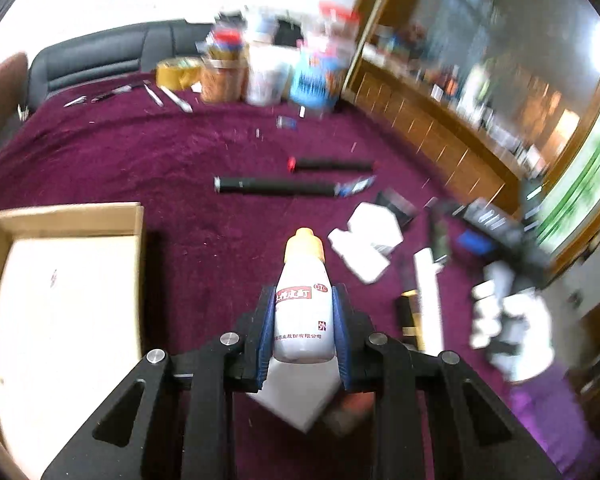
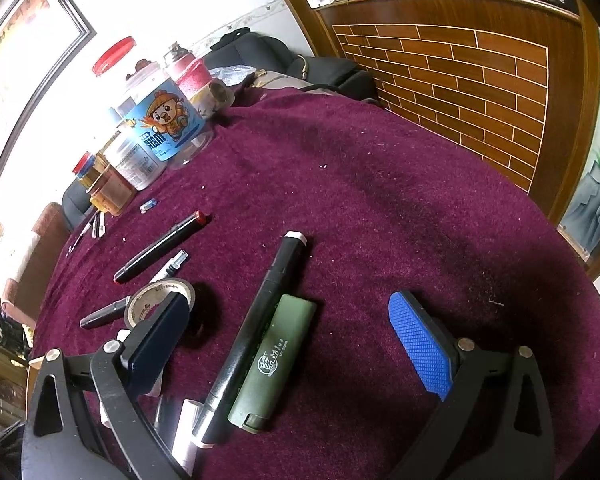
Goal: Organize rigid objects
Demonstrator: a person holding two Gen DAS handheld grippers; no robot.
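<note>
While gripped, white orange-capped bottle (image 1: 303,312).

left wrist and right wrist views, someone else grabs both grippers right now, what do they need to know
Left gripper: shut on the white bottle, lifted beside the cardboard tray.
Right gripper: open, empty, over the green lighter and black marker.
Done: nothing seen in the tray.
Left: drop the bottle in, then probably the markers, tape roll and other loose bits on the purple cloth.
</note>
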